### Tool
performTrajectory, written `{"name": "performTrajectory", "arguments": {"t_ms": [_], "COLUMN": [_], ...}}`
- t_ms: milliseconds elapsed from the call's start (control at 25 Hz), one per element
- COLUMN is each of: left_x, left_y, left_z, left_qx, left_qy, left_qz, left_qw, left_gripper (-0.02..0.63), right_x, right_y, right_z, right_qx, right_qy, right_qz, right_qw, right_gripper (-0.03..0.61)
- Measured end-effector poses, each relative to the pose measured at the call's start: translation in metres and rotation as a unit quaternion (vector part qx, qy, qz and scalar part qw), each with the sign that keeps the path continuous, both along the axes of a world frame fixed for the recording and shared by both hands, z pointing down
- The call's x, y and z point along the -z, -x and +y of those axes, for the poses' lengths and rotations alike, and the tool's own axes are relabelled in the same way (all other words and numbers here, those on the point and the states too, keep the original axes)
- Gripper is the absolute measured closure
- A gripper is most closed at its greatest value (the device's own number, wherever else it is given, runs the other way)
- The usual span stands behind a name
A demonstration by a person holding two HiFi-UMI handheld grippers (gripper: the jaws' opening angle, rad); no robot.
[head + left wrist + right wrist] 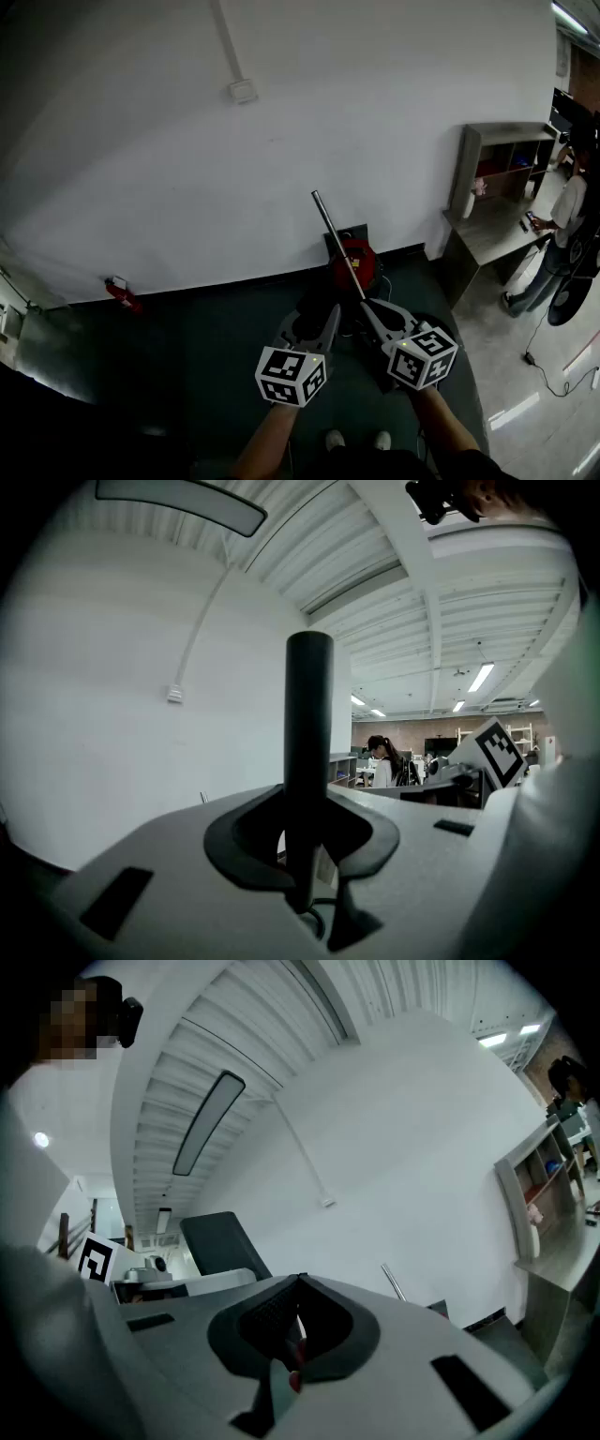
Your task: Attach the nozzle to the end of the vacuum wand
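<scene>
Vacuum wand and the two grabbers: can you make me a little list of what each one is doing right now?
left gripper: shut on the dark nozzle, which stands upright between its jaws
right gripper: shut, nothing clearly held
wand: thin metal tube, slanting up by the red vacuum, in neither gripper
nozzle on wand: not yet
floor: dark
</scene>
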State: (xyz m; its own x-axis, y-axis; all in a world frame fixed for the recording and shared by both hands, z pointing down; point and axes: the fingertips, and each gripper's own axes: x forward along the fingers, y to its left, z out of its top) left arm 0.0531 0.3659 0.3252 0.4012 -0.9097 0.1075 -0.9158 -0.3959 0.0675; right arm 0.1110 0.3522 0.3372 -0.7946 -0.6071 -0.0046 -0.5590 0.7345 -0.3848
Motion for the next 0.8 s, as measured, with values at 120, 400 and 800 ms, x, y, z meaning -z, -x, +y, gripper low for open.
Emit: {"name": "performTrajectory", "arguments": {"t_ms": [120, 400, 800], "left_x": [-0.003, -0.004, -0.013], "left_y": [-0.001, 0.009, 0.041], "left_z": [0.002, 0.003, 0.001], "left_qx": [0.000, 0.004, 0.001], "left_qy": [0.001, 0.003, 0.012], "left_qz": [0.000, 0.001, 0.000], "left_qw": [1.0000, 1.0000, 0.9999], "left_gripper": [0.529, 0.528, 0.528], "right_x": [-0.001, -0.001, -0.009], "right_y": [-0.001, 0.008, 0.031], "right_z": [0.001, 0.002, -0.002], "right_qx": [0.000, 0.004, -0.003], "right_qy": [-0.001, 0.002, 0.024], "right_qz": [-0.001, -0.002, -0.020], "right_qw": [1.000, 1.000, 1.000], "right_gripper": [0.561, 0.561, 0.561]}}
